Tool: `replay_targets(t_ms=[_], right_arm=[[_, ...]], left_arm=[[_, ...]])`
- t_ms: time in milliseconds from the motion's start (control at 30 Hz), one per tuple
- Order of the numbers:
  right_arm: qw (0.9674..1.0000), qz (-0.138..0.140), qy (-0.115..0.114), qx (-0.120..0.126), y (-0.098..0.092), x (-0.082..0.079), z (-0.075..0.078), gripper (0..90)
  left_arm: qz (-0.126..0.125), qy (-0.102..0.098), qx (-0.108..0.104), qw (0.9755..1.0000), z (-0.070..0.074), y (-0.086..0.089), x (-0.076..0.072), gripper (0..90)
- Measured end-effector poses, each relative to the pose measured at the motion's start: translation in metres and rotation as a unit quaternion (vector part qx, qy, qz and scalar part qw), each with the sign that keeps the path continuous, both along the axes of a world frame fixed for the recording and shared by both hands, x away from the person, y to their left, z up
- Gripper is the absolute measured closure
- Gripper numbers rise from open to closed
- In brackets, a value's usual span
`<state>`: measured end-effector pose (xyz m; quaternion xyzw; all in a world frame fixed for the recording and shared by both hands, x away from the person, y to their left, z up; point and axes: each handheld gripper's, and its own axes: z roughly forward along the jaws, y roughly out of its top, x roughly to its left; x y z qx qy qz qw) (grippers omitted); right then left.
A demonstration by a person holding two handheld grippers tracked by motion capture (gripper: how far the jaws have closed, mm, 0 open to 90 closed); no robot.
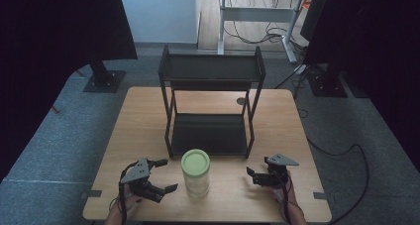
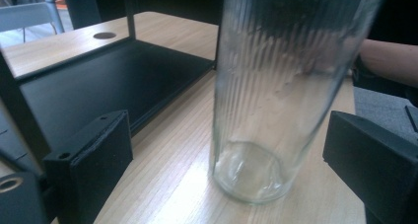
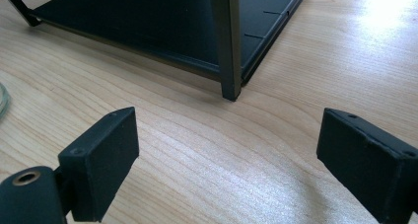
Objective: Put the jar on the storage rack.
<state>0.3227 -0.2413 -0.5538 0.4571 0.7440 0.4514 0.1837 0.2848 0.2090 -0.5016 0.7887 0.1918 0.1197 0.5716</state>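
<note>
Jar: ribbed clear glass, pale green lid, upright on wooden table near front edge, just in front of black rack.
Rack: two shelves, black metal, mid-table; lower shelf bare.
Left gripper: left of jar, jaws spread wide, pointed at jar, not touching; in left gripper view jar stands between and beyond the pads.
Right gripper: right of jar, apart from it, jaws spread, nothing between; rack's front leg ahead.
</note>
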Motion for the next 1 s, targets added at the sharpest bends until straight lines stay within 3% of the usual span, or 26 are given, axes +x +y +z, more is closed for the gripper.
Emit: replay_targets(t_ms=[467, 1000], right_arm=[[1.0000, 0.002, -0.001, -0.003, 0.001, 0.000, 0.000, 8.9], [1.0000, 0.005, -0.002, -0.009, 0.002, -0.001, 0.000, 9.0]], left_arm=[[-0.011, -0.021, -0.002, 0.9997, 0.008, -0.012, -0.007, 3.5], [-0.027, -0.019, 0.003, 0.9994, 0.006, -0.033, -0.003, 3.0]])
